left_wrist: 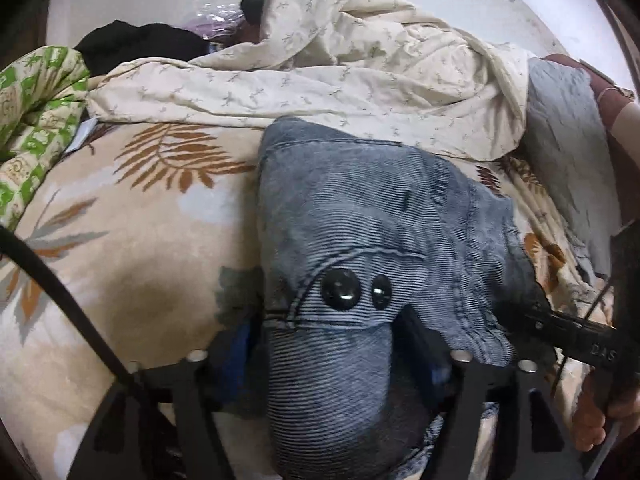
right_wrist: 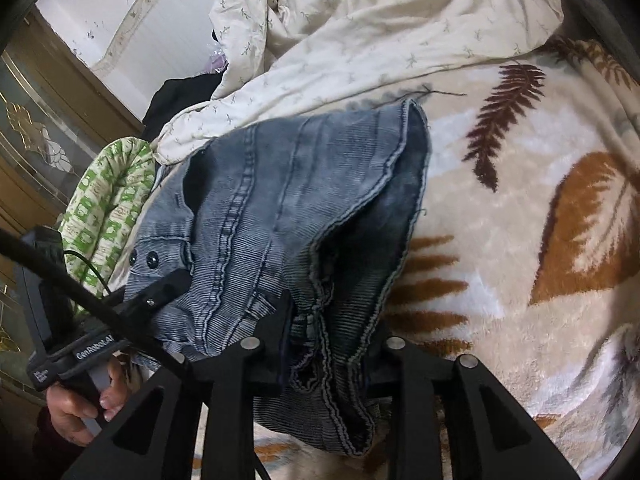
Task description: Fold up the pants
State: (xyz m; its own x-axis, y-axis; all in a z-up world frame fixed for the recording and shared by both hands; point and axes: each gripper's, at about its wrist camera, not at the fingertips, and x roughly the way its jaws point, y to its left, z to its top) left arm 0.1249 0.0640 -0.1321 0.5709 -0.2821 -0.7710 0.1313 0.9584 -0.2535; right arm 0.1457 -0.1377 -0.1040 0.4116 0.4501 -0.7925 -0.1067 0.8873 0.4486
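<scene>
A: Where are the pants (left_wrist: 360, 216) sitting?

B: On the bed, bunched on the leaf-print blanket (left_wrist: 132, 248), just in front of the rumpled cream duvet (left_wrist: 328, 76). They're blue-grey ribbed denim, folded over on themselves, with two black buttons (left_wrist: 340, 289) showing near the waistband.

A: And the left gripper (left_wrist: 332, 360)?

B: Its jaws are closed on a thick fold of the pants right below the buttons; the cloth bulges out between the two fingers and hangs toward the camera.

A: The right gripper (right_wrist: 324, 364)?

B: Same story: its jaws pinch a wad of hemmed edge, with layered seams spilling down between the fingers. In its view the other gripper comes in from the left, tip (right_wrist: 168, 284) pressed into the fabric beside the buttons, and the person's left hand (right_wrist: 80, 412) wraps its handle.

A: Anything else around?

B: A green-and-white patterned cloth (right_wrist: 108, 196) lies at the far edge beside the pants, dark clothing (left_wrist: 140, 44) behind it, and a grey quilted piece (left_wrist: 568, 128) off to the right of the duvet
</scene>
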